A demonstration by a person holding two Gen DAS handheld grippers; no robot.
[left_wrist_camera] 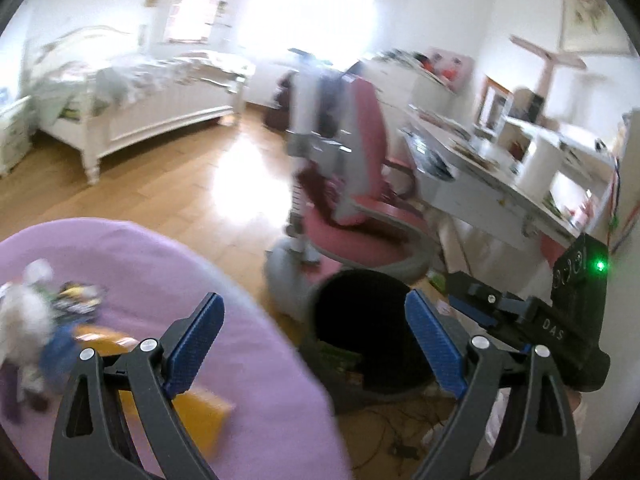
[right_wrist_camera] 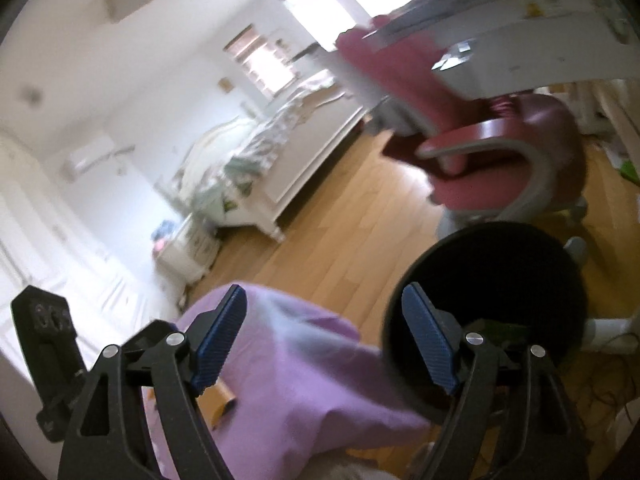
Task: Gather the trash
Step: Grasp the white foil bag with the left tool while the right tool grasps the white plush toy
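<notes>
My left gripper [left_wrist_camera: 314,344] is open and empty, above the edge of a purple-covered round table [left_wrist_camera: 256,360] and beside a black trash bin [left_wrist_camera: 360,320] on the floor. The bin holds some green scraps. On the purple cover lie orange paper pieces [left_wrist_camera: 200,412], a dark wrapper [left_wrist_camera: 76,300] and crumpled white tissue [left_wrist_camera: 24,312]. My right gripper [right_wrist_camera: 324,336] is open and empty, between the purple cover [right_wrist_camera: 304,380] and the bin [right_wrist_camera: 492,288]. An orange scrap [right_wrist_camera: 222,400] lies under it. The right gripper's body also shows in the left wrist view [left_wrist_camera: 560,320].
A pink desk chair [left_wrist_camera: 360,200] stands just behind the bin, next to a cluttered white desk [left_wrist_camera: 492,184]. A white bed [left_wrist_camera: 152,100] is across the wooden floor [left_wrist_camera: 200,184]. Cables [left_wrist_camera: 400,436] lie on the floor near the bin.
</notes>
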